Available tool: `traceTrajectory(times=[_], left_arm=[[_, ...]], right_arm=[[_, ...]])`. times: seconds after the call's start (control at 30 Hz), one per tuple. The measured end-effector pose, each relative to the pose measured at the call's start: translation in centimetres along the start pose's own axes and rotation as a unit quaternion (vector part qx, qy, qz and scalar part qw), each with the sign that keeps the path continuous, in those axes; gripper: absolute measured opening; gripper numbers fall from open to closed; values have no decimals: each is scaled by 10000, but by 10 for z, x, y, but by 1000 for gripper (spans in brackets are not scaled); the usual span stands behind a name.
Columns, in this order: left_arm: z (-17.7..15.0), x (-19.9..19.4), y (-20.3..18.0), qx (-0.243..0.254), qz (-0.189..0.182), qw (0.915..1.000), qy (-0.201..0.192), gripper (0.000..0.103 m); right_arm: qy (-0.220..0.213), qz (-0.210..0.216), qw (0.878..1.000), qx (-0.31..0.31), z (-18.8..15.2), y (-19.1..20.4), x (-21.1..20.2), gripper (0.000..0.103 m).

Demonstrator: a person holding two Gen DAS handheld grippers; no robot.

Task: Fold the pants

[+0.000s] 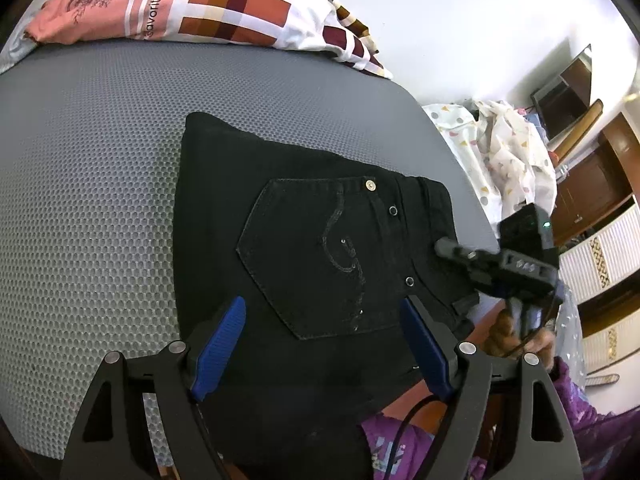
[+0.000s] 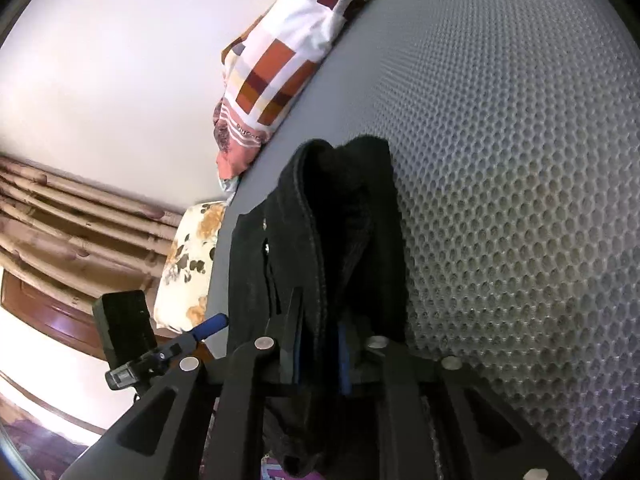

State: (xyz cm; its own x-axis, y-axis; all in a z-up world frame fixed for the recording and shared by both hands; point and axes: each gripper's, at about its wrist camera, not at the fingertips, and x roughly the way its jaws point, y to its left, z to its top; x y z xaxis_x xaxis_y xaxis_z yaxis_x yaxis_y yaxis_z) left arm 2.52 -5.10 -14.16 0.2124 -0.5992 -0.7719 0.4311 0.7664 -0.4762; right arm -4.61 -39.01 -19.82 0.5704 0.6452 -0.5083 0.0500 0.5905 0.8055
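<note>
Folded black pants (image 1: 312, 240) lie on the grey honeycomb mat (image 1: 88, 184), back pocket with stitched swirl facing up. My left gripper (image 1: 322, 332) hovers open over the pocket's near end, its blue pads (image 1: 220, 344) wide apart and pressing nothing. At the right edge, my right gripper (image 1: 448, 250) reaches the waistband side. In the right wrist view the pants (image 2: 344, 208) run as a raised fold away from my right gripper (image 2: 320, 316), whose fingers stand close together with the black fabric pinched between them. One blue pad of the left gripper (image 2: 208, 328) shows at the lower left.
A checked pillow (image 1: 224, 4) lies at the mat's far edge (image 2: 280, 68). A pile of white spotted cloth (image 1: 508, 152) and wooden furniture (image 1: 600, 176) stand to the right. A purple sleeve (image 1: 580, 404) is near. A floral cushion (image 2: 192, 264) and curtain (image 2: 72, 216) lie beyond the mat.
</note>
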Motion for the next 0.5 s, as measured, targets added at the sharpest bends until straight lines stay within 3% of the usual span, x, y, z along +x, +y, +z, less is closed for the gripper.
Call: traceTrajectory(times=[0.1, 0.27, 0.37, 0.43, 0.5], left_arm=[[-2, -6, -3, 56, -18, 9999, -121, 80], [-5, -14, -12, 279, 46, 9992, -289, 80], [-6, -15, -14, 243, -14, 9993, -271, 80], [-8, -17, -15, 242, -19, 9994, -254, 80], [-11, -20, -15, 292, 35, 9993, -244, 80]], right_arm=[[-376, 101, 9992, 31, 0, 8, -37, 21], [-82, 1269, 9892, 735, -37, 19, -62, 23], [203, 1096, 9872, 1138, -53, 12, -50, 39], [221, 795, 9879, 1312, -60, 3, -42, 39], [79, 777, 9858, 1487, -61, -8, -43, 39]])
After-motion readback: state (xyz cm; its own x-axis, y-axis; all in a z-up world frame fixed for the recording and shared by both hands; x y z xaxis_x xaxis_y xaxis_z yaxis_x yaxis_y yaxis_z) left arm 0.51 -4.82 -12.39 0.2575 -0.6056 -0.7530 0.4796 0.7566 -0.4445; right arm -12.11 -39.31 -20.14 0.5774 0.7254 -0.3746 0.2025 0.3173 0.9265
